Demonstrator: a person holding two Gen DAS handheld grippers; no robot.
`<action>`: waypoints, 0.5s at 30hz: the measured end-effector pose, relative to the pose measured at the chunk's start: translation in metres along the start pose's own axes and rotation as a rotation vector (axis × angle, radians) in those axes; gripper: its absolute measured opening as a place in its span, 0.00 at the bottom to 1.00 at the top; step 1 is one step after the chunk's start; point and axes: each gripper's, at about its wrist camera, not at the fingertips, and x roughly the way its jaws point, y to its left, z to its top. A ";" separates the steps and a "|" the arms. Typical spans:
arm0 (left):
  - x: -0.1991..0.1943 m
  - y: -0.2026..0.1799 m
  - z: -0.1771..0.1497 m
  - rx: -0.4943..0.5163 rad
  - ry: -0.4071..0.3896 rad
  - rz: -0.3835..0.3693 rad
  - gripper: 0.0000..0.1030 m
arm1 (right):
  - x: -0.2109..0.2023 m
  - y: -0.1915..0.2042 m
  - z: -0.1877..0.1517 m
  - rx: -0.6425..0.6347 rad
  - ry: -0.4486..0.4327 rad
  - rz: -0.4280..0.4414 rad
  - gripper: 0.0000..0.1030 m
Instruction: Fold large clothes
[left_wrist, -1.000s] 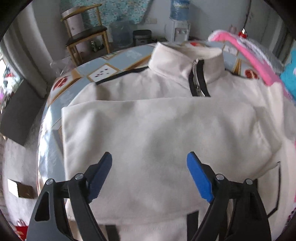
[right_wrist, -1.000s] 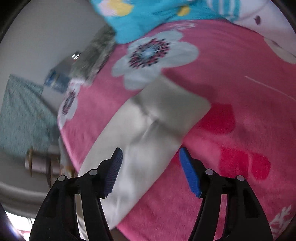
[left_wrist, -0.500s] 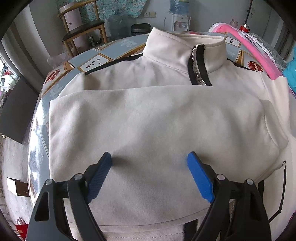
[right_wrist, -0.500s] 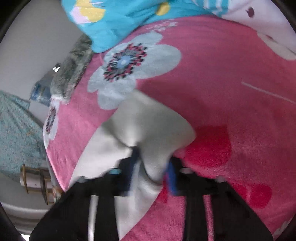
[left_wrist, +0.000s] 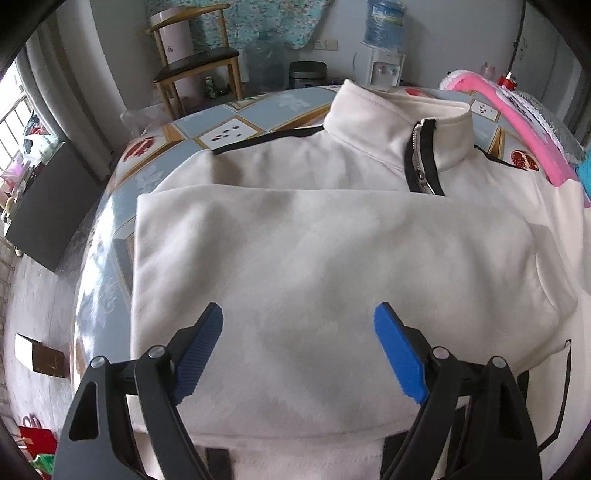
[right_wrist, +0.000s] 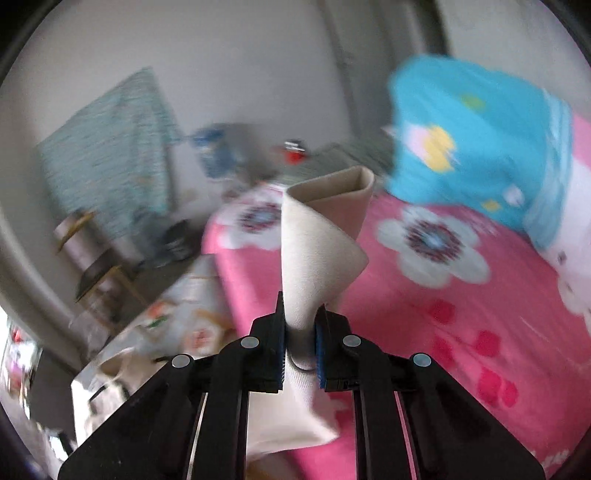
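- Our left gripper (left_wrist: 298, 350) hangs over the cream jacket (left_wrist: 332, 258) with its blue-padded jaws wide apart and nothing between them.
- The jacket lies spread on the patterned table (left_wrist: 229, 127), collar (left_wrist: 399, 118) at the far side, its black-edged zipper (left_wrist: 423, 166) partly done up.
- One sleeve is folded across the chest, making a flat band from the left edge of the jacket to the right.
- Our right gripper (right_wrist: 300, 343) has its jaws clamped together on the other sleeve (right_wrist: 317, 258) of the jacket, just short of the cuff.
- The cuff (right_wrist: 332, 192) stands up past the fingertips, its open end showing as a loop.
- Beneath that sleeve lies a pink flowered blanket (right_wrist: 461, 314), with a blue cloth (right_wrist: 472, 140) heaped at its far right side.
- The right wrist view is blurred, so the room behind is hard to read.
- In the left wrist view we see a wooden chair (left_wrist: 195, 70) and a water dispenser (left_wrist: 382, 51) against the far wall, beyond the table.
- The pink blanket's edge (left_wrist: 524, 122) shows to the right of the jacket's collar.
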 end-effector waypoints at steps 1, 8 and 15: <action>-0.004 0.001 -0.002 0.002 -0.004 0.000 0.80 | -0.004 0.016 -0.001 -0.026 -0.004 0.027 0.12; -0.021 0.015 -0.017 -0.002 -0.015 -0.009 0.80 | -0.019 0.116 -0.036 -0.186 0.020 0.185 0.12; -0.048 0.038 -0.030 -0.032 -0.073 -0.084 0.77 | -0.009 0.203 -0.104 -0.380 0.121 0.298 0.12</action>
